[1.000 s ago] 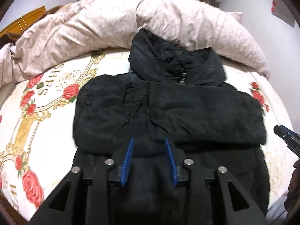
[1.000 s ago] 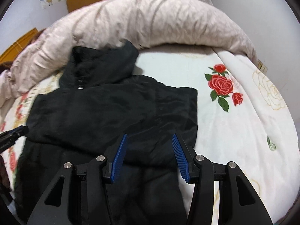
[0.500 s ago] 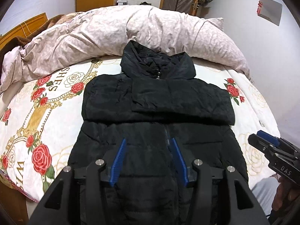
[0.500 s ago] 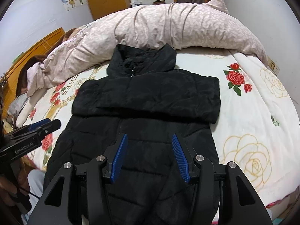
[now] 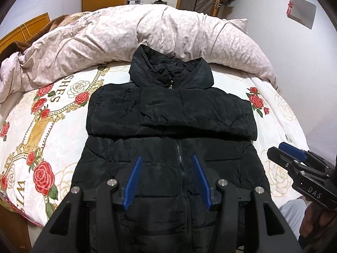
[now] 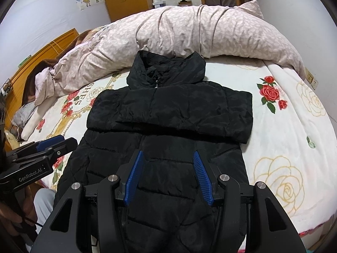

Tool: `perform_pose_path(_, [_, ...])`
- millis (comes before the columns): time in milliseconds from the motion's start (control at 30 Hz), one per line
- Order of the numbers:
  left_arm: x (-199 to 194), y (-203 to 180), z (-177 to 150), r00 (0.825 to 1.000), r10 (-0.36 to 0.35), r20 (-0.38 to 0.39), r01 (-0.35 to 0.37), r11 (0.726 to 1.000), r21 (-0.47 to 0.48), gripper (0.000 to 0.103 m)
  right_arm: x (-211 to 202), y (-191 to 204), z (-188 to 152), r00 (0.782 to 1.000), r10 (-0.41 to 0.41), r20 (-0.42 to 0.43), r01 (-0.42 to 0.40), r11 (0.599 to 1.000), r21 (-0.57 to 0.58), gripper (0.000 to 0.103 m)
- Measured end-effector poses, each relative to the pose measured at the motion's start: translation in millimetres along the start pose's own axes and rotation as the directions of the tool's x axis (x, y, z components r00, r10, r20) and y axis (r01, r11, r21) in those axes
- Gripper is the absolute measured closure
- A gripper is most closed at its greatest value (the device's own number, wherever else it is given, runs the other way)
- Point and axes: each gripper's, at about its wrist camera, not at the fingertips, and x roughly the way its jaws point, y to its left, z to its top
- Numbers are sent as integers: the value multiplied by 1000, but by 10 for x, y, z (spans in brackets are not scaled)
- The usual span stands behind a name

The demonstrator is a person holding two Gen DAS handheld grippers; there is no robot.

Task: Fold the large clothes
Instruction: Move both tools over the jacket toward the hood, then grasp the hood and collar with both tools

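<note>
A black puffer jacket point(image 5: 164, 113) lies front up and zipped on the bed, collar toward the duvet. Both sleeves are folded across its chest, the right one on top. My left gripper point(image 5: 166, 157) hovers above the lower half of the jacket point(image 6: 168, 109), open, with nothing between its blue pads. My right gripper point(image 6: 167, 152) hangs over the same part, also open and empty. Each gripper shows in the other's view: the right gripper point(image 5: 273, 152) beside the jacket's right edge, the left gripper point(image 6: 69, 143) beside its left edge.
A bunched pink leaf-print duvet point(image 5: 147, 35) lies along the far side of the bed. The rose-print sheet point(image 5: 42, 126) is bare on both sides of the jacket. A wooden headboard point(image 5: 12, 40) stands at the left. A person's grey trouser leg point(image 5: 292, 210) is at the near bed edge.
Both grippers have drawn back and up from the jacket, so more of it and the bed shows. The left jaws have widened. The jacket has not moved.
</note>
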Motion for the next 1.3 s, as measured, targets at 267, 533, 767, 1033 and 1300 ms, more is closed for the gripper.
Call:
perform_pose_path(267, [284,89,379,1000,1,-8,-1,1000,4,47,331,-183,384,1000,5,-14,-4,1000,25,50])
perform_pose_path(533, [655,186,959,1000,10,11,-10,999,37,40,735,-441,952,1000,3,-18,-2,999,48,50])
perform_pose_path(767, [1111,391,1528,1000,10,22,-10,1000,27,38,1180,-641,1483,1000,2,-31,0,999,43,50])
perform_pose_path(1033, [1827,580,2187,999,39,2,-39,998,49,37,1840,-851,2128,998,12,-53,-9,999,48,50])
perform_pose_path(1300, [2710,718,2737,995,100,-24,-99,994,45,37,2628,-1004,2619,994,-8,-106,12,999,30,50])
